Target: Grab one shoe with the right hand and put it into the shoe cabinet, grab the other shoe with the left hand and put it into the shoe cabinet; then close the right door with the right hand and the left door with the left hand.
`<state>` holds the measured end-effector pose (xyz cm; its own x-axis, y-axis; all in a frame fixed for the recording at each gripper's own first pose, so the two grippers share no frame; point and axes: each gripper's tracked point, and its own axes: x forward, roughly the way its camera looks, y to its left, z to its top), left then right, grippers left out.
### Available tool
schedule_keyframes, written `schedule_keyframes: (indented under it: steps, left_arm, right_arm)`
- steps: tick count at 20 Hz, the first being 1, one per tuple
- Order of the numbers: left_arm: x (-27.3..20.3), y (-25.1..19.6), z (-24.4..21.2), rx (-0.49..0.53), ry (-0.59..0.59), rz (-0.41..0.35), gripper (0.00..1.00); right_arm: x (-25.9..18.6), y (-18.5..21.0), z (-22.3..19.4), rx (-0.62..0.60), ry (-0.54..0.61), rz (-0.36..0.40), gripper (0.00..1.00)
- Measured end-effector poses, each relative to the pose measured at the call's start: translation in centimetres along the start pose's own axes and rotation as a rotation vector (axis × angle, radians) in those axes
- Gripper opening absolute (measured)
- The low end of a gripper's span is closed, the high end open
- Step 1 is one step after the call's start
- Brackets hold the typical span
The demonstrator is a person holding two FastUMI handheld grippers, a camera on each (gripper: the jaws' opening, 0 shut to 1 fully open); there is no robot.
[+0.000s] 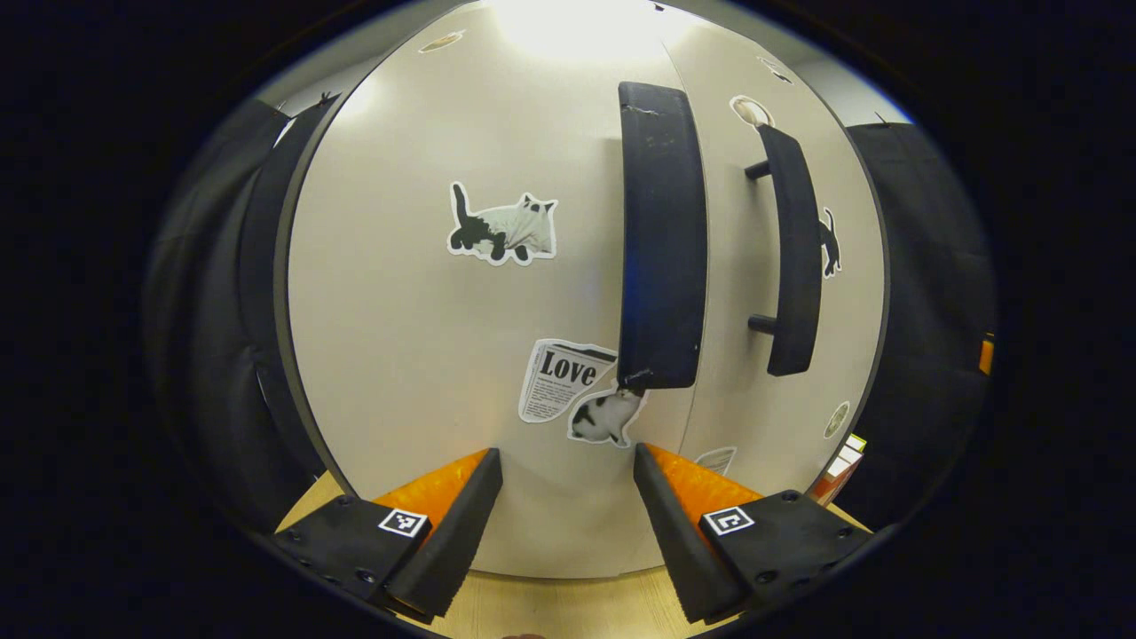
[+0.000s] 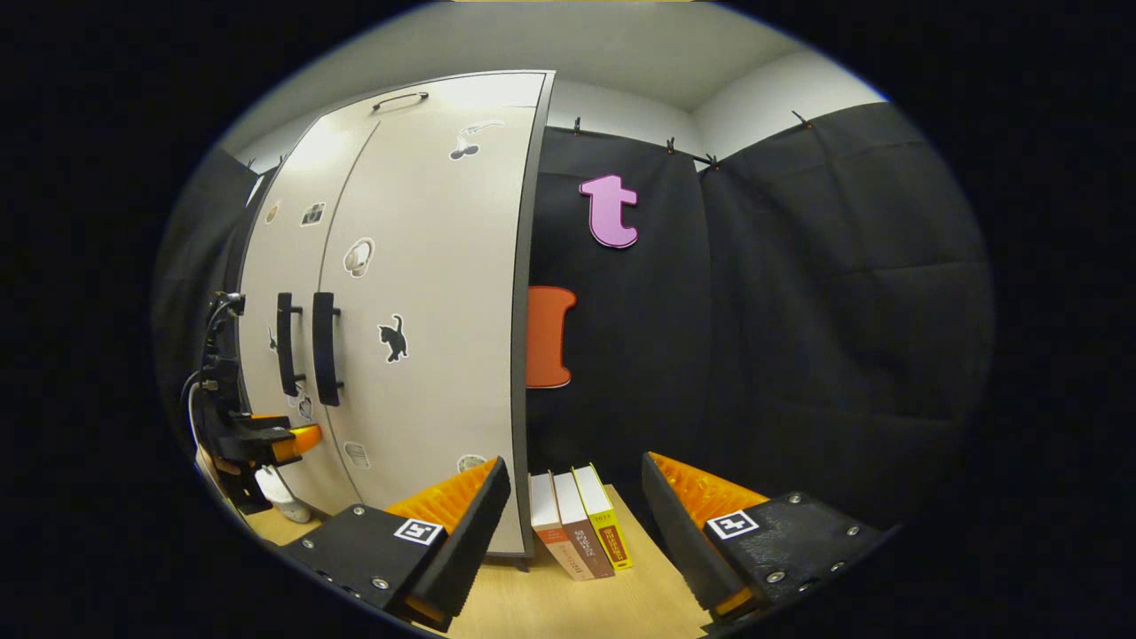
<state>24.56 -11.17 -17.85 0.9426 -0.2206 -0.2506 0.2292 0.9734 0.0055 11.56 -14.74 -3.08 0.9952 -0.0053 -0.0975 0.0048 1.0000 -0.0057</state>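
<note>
Right gripper view: books (image 2: 581, 524) beside cabinet (image 2: 426, 311), tabletop (image 2: 568, 603).

books (image 2: 579, 522) right of shoe cabinet (image 2: 426, 293)

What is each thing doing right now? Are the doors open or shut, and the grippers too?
Left door: shut, flush with the other door.
Right door: shut.
Left gripper: open, holding nothing, right in front of the left door.
Right gripper: open, holding nothing, back from the cabinet.
Books: standing upright on the table beside the cabinet.
</note>
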Motion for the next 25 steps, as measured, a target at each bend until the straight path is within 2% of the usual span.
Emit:
schedule_keyframes:
  steps: [3, 7, 9, 10, 15, 16, 18, 25]
  left_arm:
    - [-1.1, -0.2, -0.3, -0.009, 0.028, -0.004, 0.97]
    - [-5.4, 0.8, 0.8, -0.037, 0.029, -0.012, 0.97]
    - [-7.7, 1.8, 2.9, -0.044, 0.003, -0.011, 0.99]
    - [-9.0, 2.4, 4.1, -0.038, -0.015, -0.006, 0.97]
    - [-15.5, 4.9, 10.3, 0.000, -0.094, 0.013, 0.97]
    - [-16.8, 5.3, 11.5, 0.002, -0.113, 0.015, 0.99]
    - [-19.6, 6.4, 13.6, 0.005, -0.147, 0.021, 0.96]
    - [-27.5, 10.8, 18.0, -0.032, -0.220, 0.050, 0.96]
  right_arm:
    - [0.1, 0.4, 1.2, 0.011, -0.007, 0.022, 0.93]
    - [-0.1, 1.1, 2.7, 0.015, -0.018, 0.049, 0.93]
    - [-0.4, 1.6, 3.7, 0.016, -0.030, 0.066, 0.93]
    - [-0.5, 1.9, 4.2, 0.017, -0.037, 0.075, 0.93]
    - [-1.8, 3.6, 6.5, 0.001, -0.066, 0.114, 0.92]
    - [-2.1, 4.1, 7.1, 0.004, -0.073, 0.126, 0.92]
    - [-2.8, 5.0, 8.2, 0.015, -0.085, 0.149, 0.92]
    - [-5.8, 6.7, 11.5, 0.009, -0.135, 0.174, 0.92]
